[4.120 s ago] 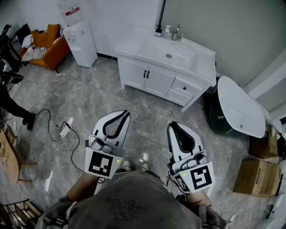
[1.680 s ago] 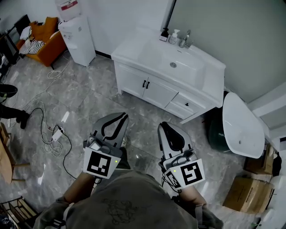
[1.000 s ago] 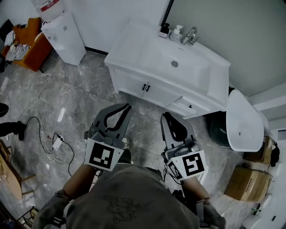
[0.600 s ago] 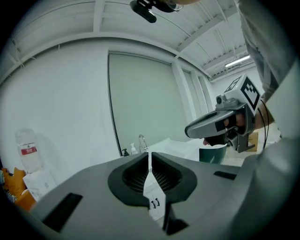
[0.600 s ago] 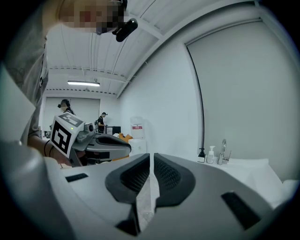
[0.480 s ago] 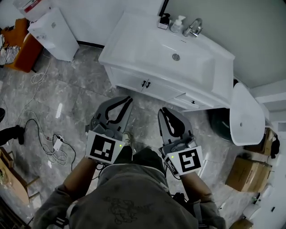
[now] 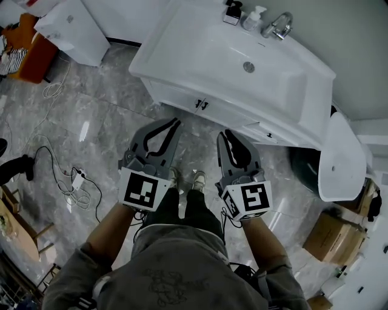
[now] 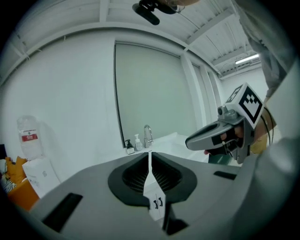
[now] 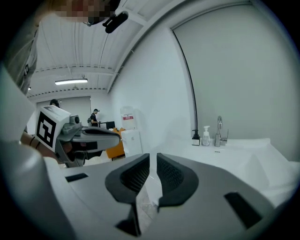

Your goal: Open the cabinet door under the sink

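Cabinet door under the sink: shut, flush with its neighbour, paired black handles at the meeting edge. Tap and soap bottle stand at the sink's rear rim. Left gripper held above the floor in front of the door, pointing at it, not touching; jaws together, a thin slit, nothing between. Right gripper beside it, also clear of the cabinet; jaws nearly closed, narrow gap, empty.
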### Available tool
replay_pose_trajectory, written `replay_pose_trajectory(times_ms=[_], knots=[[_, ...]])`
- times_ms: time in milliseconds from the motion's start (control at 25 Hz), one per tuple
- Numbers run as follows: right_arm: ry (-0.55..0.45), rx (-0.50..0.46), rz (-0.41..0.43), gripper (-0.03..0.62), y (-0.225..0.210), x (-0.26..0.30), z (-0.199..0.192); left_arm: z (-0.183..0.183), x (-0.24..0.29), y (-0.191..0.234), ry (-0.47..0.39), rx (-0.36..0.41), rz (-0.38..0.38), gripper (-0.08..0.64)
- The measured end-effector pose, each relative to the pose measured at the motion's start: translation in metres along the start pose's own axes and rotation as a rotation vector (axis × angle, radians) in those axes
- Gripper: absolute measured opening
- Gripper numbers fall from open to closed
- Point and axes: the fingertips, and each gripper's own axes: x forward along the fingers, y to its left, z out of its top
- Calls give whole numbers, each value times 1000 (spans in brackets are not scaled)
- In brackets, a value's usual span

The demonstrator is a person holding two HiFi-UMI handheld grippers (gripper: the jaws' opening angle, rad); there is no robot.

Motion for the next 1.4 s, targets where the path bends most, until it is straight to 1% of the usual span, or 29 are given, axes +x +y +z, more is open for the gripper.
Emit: replay_pose_trajectory(times_ms=[80,160,360,520,800,960,1080,1240,1400], knots=[[25,8,-11,43,-12,14,-18,-8,11,3,-10,-7,23,32],[49,17,-20,43,-22,26,-35,-20,22,4,5,-4,31,32],[128,15,-4,51,-40,61,-77,-55,52,2,31,6,27,29],[171,10,-3,62,-50,83,-111,-85,72,1,62,17,24,28],[227,39,-46,75,-74,123,-179,-139,103,-1,111,-9,10,28],[265,41,-69,75,-81,145,-221,-167,117,1,121,-21,20,28],[281,45,-74,78,-86,161,-247,-193,126,2,146,-33,27,28],[295,72,-94,78,-99,183,-281,-227,137,0,167,-46,20,28],[313,116,-134,78,-115,202,-312,-260,145,-4,181,-55,13,28]])
